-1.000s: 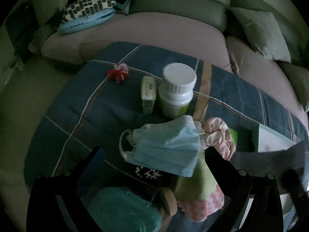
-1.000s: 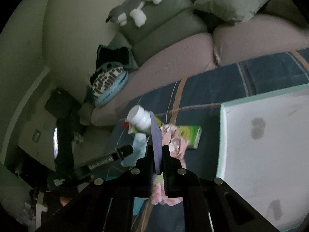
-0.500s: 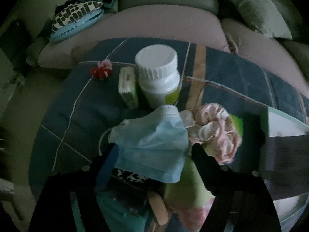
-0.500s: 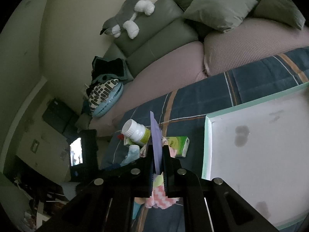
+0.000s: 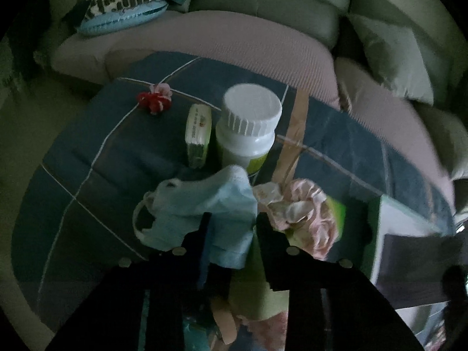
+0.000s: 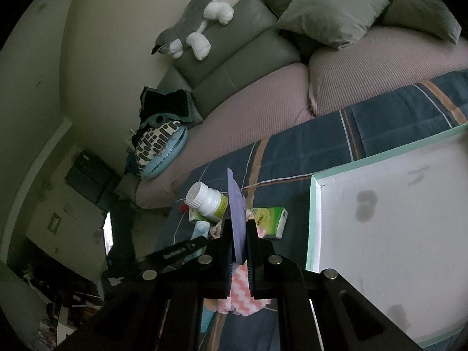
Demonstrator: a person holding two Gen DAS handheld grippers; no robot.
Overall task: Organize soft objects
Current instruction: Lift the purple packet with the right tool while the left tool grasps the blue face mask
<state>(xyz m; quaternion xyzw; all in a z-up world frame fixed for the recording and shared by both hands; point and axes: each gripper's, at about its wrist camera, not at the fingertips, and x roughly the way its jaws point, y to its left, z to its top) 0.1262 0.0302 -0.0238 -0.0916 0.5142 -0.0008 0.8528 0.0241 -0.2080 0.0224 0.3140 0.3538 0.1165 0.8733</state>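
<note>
A light blue face mask [image 5: 210,213] lies on the dark blue plaid cloth [image 5: 87,158]. My left gripper [image 5: 231,219] has its jaws closed in around the mask's near edge. A pink scrunchie [image 5: 304,213] lies just right of it, and a green cloth [image 5: 254,292] with a pink-and-white zigzag cloth [image 6: 242,298] lies below. My right gripper [image 6: 237,228] is shut on a thin purple sheet [image 6: 235,204], held upright left of the white box lid [image 6: 395,234].
A white-capped bottle [image 5: 248,128], a small green packet [image 5: 199,134] and a red-pink hair tie [image 5: 155,99] sit beyond the mask. A green tissue pack [image 6: 270,219] lies by the lid. A sofa with cushions, a patterned pillow [image 5: 125,5] and a plush dog [image 6: 193,29] stands behind.
My left gripper moved forward onto the mask and its jaws narrowed around the mask's edge, bunching it. My right gripper drew back and up with the purple sheet still held.
</note>
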